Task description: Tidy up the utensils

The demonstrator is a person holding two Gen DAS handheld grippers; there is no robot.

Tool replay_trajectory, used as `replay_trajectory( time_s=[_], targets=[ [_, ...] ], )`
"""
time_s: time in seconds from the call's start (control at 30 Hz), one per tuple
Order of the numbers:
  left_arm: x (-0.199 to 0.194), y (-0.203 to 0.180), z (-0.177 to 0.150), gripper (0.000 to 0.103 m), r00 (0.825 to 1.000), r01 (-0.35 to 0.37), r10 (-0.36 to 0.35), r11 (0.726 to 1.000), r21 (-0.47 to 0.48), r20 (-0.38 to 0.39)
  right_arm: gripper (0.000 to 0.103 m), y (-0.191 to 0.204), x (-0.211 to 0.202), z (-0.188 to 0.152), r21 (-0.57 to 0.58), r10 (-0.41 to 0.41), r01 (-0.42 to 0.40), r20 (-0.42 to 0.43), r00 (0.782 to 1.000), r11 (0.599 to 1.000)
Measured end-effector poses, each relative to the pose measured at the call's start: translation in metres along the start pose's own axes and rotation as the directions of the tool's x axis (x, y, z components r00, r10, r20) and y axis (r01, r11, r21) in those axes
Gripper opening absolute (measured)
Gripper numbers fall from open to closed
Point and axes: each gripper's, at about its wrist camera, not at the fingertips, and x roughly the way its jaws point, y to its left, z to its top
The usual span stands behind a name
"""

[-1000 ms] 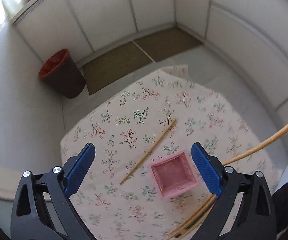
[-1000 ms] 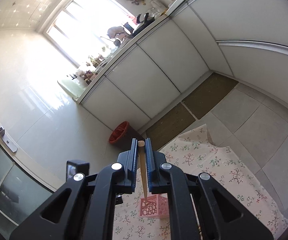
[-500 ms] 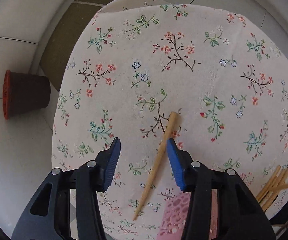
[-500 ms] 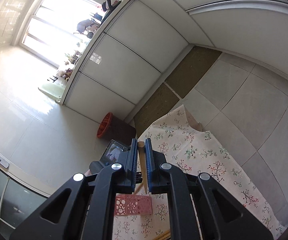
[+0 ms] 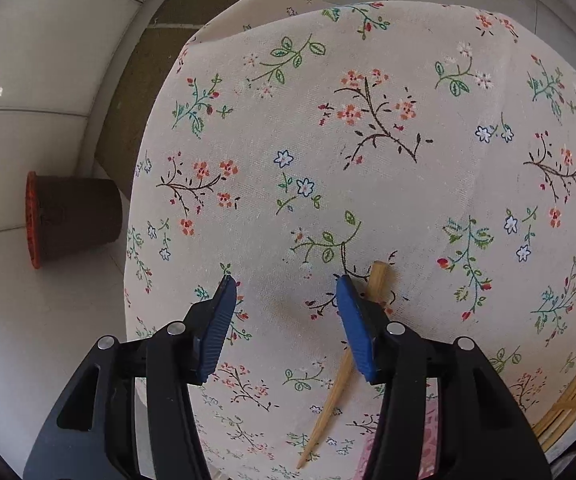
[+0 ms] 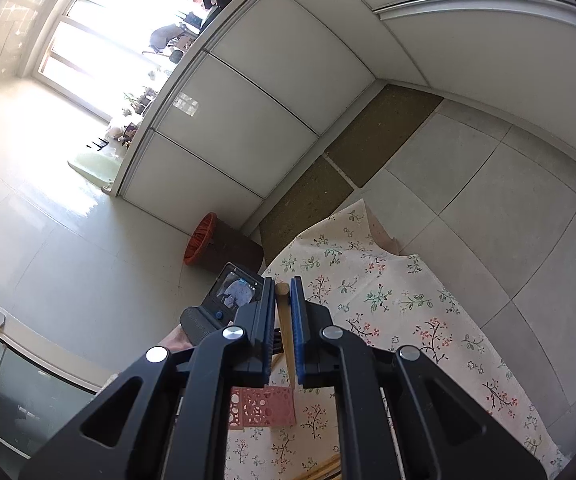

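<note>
On the flowered tablecloth (image 5: pixel 368 128) lies a lone wooden chopstick (image 5: pixel 338 380). My left gripper (image 5: pixel 285 280) points down at it, jaws half apart and opening. The chopstick's thin lower part lies between the fingers. Its thick end shows just right of the right blue pad (image 5: pixel 354 328), and neither pad presses on it. My right gripper (image 6: pixel 284 284) is shut on another chopstick (image 6: pixel 287 324), held upright above a pink perforated basket (image 6: pixel 262 406), which also shows at the left wrist view's bottom edge (image 5: pixel 432 440). The left gripper's camera unit (image 6: pixel 234 290) sits just left of the right gripper.
A bundle of several chopsticks (image 5: pixel 572 396) lies on the cloth at the lower right. A brown bin with a red rim (image 6: pixel 220 246) stands on the floor beyond the table's left edge. White cabinets (image 6: pixel 248 120) and a mat (image 6: pixel 368 148) lie farther off.
My left gripper dropped close to the cloth and its jaws narrowed around the lone chopstick, then it stayed put. My right gripper sank with its chopstick toward the pink basket.
</note>
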Motion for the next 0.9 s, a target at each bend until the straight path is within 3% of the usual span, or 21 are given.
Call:
replay_trajectory(
  time_s=[0.1, 0.2, 0.33, 0.4, 0.43, 0.47, 0.5, 0.6, 0.7, 0.8, 0.9],
  targets=[
    [-0.009, 0.019, 0.002, 0.05, 0.997, 0.072, -0.07, 0.994, -0.078, 0.025, 0.008, -0.003, 0.001, 0.001, 0.01, -0.002, 0.002, -0.005, 1.0, 1.0],
    [-0.017, 0.031, 0.001, 0.05, 0.981, 0.194, -0.19, 0.976, -0.104, 0.042, 0.008, -0.006, 0.003, 0.002, 0.024, -0.002, 0.003, -0.011, 1.0, 1.0],
    [-0.005, 0.019, -0.003, 0.05, 0.974, 0.227, -0.228, 0.971, -0.07, -0.005, 0.008, -0.009, 0.006, 0.002, 0.034, -0.002, 0.003, -0.025, 1.0, 0.999],
    [0.005, 0.01, -0.005, 0.035, 0.964, 0.263, -0.265, 0.963, -0.049, -0.032, 0.008, -0.009, 0.005, 0.003, 0.033, -0.007, 0.008, -0.02, 1.0, 0.999],
    [0.005, 0.009, -0.005, 0.033, 0.964, 0.265, -0.265, 0.964, -0.033, -0.019, 0.008, -0.009, 0.005, 0.003, 0.034, -0.008, 0.009, -0.02, 1.0, 0.999],
    [0.004, 0.008, -0.005, 0.018, 0.958, 0.287, -0.287, 0.958, -0.018, -0.013, 0.008, -0.009, 0.006, 0.003, 0.034, -0.01, 0.01, -0.02, 1.0, 0.999],
    [0.003, 0.008, -0.006, 0.01, 0.959, 0.284, -0.284, 0.959, -0.009, -0.009, 0.008, -0.009, 0.006, 0.003, 0.033, -0.012, 0.012, -0.022, 1.0, 0.999],
    [0.006, 0.017, -0.011, 0.007, 0.963, 0.271, -0.271, 0.962, -0.034, 0.005, 0.008, -0.008, 0.006, 0.002, 0.031, -0.013, 0.014, -0.021, 1.0, 0.999],
    [0.012, 0.038, -0.033, 0.006, 0.983, 0.182, -0.178, 0.979, -0.096, 0.042, 0.008, -0.002, 0.001, 0.002, 0.018, -0.014, 0.014, -0.001, 1.0, 1.0],
    [0.001, 0.073, -0.062, 0.006, 0.985, 0.147, -0.12, 0.961, -0.233, 0.125, 0.008, 0.006, -0.005, 0.0, 0.001, -0.01, 0.01, 0.018, 1.0, 1.0],
    [-0.027, 0.1, -0.108, 0.006, 0.978, 0.111, -0.034, 0.922, -0.37, 0.208, 0.008, 0.021, -0.014, -0.002, -0.027, 0.004, -0.003, 0.035, 0.999, 1.0]
  ],
)
